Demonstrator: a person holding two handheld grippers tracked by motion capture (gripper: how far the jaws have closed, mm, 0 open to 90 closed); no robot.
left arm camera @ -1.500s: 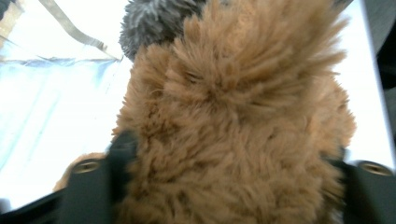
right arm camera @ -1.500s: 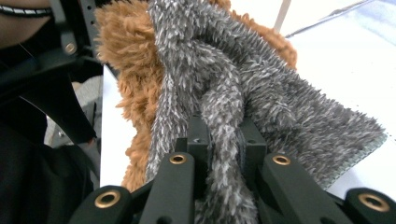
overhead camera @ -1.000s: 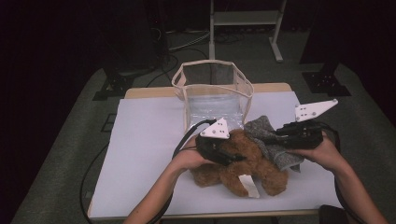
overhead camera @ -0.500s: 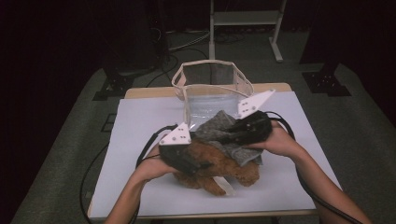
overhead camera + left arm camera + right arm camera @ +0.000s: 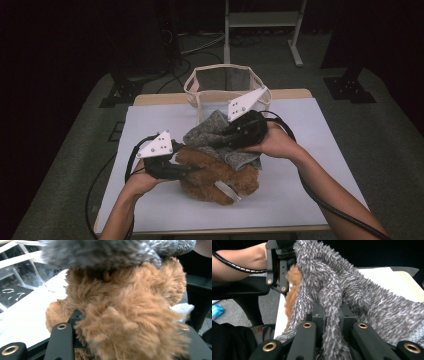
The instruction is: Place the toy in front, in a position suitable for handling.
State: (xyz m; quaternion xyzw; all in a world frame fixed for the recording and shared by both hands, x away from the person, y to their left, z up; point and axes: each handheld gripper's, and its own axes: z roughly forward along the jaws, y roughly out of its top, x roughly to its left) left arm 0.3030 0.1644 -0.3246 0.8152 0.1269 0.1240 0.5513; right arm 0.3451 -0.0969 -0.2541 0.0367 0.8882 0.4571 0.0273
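Brown plush toy [image 5: 220, 175] low on the white desk [image 5: 300, 195], near its front middle, with grey fuzzy cloth [image 5: 212, 131] draped over its top. Left tongs [image 5: 186, 169] pushed into the toy's left flank, jaws just closing, brown fur bulging between them [image 5: 130, 335]. Right tongs [image 5: 224, 139] above and behind the toy, clamped on a fold of the grey cloth [image 5: 332, 322]. Mesh basket [image 5: 200, 85] just behind, at the desk's far edge.
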